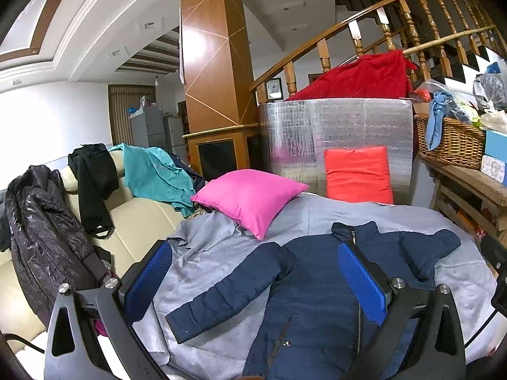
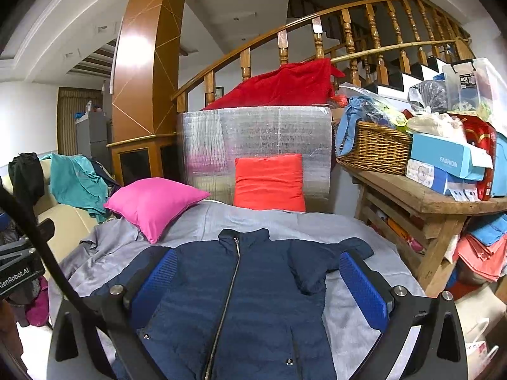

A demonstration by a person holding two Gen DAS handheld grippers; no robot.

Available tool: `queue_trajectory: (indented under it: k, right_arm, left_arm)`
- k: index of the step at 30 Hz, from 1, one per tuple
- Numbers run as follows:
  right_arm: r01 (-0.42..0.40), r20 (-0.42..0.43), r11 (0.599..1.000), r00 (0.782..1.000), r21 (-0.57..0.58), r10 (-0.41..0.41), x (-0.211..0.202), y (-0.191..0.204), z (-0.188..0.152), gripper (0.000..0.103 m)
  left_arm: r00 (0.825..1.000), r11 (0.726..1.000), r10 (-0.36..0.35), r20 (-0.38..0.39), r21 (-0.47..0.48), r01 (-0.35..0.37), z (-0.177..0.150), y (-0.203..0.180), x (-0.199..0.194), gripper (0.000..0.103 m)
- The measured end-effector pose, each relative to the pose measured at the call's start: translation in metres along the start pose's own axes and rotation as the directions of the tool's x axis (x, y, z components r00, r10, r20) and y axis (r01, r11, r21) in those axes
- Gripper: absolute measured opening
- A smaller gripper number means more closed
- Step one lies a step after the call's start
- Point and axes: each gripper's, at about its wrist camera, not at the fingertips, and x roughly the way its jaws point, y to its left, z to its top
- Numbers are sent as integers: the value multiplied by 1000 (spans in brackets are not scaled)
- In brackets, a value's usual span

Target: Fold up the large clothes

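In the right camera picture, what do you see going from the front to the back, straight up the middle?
Navy jacket → grey sheet → orange-red pillow → silver foil-wrapped block → red blanket → wooden stair railing.

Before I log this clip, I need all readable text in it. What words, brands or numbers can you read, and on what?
"GenRobot.AI": white lettering on the black left gripper body, at the right wrist view's left edge.
"FASHION": pale print on the blue box on the wooden table.
"ROX": label on the clear storage bin; its smaller lines are too small to read.
White patterned box under the blue box: print too blurred to read.
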Motion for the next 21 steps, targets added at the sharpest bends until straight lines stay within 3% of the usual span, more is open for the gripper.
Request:
queue_trajectory:
  k: [21]
  right_arm:
    - [-7, -33, 1000, 999, 8, 8, 32, -3, -7, 103]
  left_arm:
    - [998, 999, 31, -51, -10, -31, -7, 3, 31, 103]
